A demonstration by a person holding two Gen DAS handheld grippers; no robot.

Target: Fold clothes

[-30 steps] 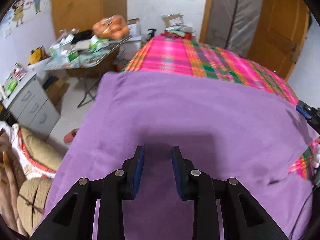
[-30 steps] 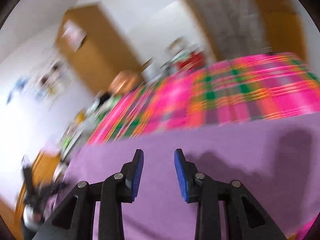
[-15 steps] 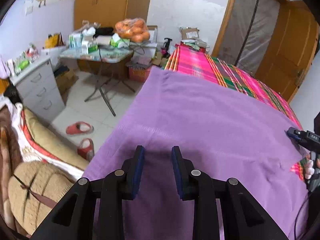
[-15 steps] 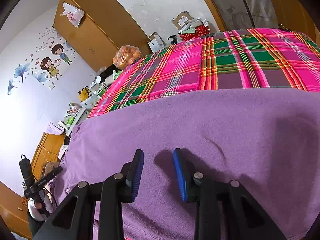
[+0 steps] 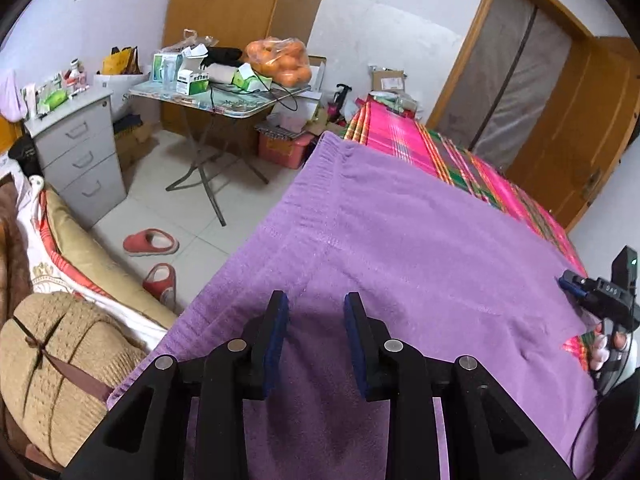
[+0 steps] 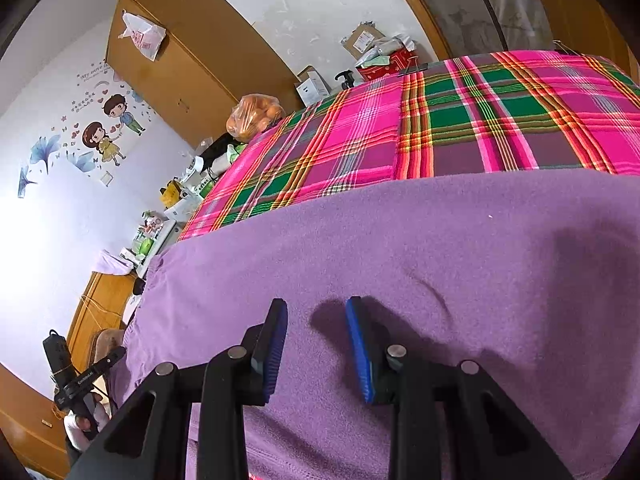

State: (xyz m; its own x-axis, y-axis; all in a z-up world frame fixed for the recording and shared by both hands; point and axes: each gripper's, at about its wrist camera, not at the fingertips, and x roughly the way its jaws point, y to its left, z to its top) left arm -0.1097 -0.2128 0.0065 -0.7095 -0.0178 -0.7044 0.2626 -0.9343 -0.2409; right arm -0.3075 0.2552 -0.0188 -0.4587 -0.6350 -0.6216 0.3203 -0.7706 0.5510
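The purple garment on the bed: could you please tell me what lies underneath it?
Under the purple garment lies a pink-and-green plaid sheet, showing past its far edge and at a small corner near the right gripper. Whatever else the garment covers cannot be seen.

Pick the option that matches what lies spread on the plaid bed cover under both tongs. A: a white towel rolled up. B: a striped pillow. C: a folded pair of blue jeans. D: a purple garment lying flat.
D: both wrist views show a purple garment spread flat over the pink and green plaid cover, with the left tongs and right tongs above it, jaws apart and holding nothing.
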